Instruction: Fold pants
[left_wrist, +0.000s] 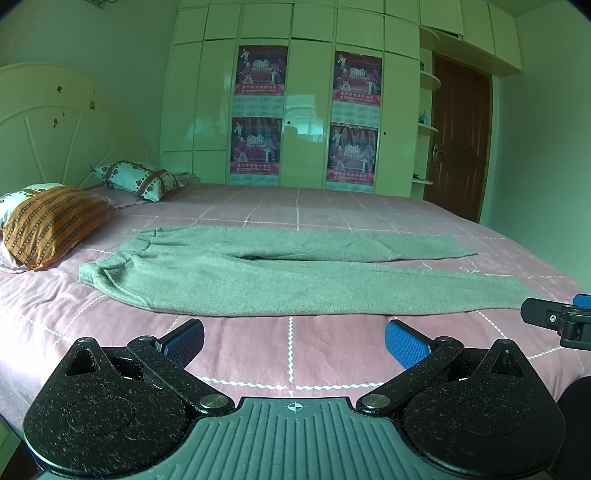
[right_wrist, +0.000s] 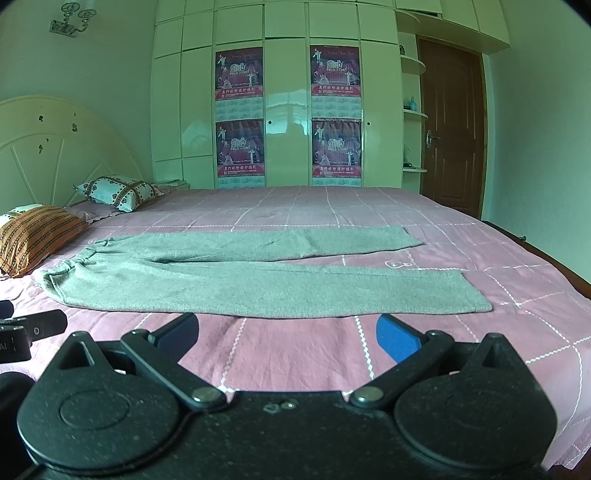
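Grey pants (left_wrist: 258, 273) lie flat across the pink bed, waistband to the left near the pillows, two legs stretching right, slightly apart. They also show in the right wrist view (right_wrist: 240, 280). My left gripper (left_wrist: 294, 341) is open and empty, a short way in front of the pants' near edge. My right gripper (right_wrist: 287, 338) is open and empty, in front of the near leg. The right gripper's tip shows at the right edge of the left wrist view (left_wrist: 554, 317); the left gripper's side shows at the left of the right wrist view (right_wrist: 33, 328).
The bed (left_wrist: 332, 354) has a pink checked sheet. An orange striped pillow (left_wrist: 51, 221) and a patterned white pillow (left_wrist: 136, 179) lie at the left by the headboard (left_wrist: 55, 122). A white wardrobe (left_wrist: 306, 110) with posters and a brown door (left_wrist: 458, 140) stand behind.
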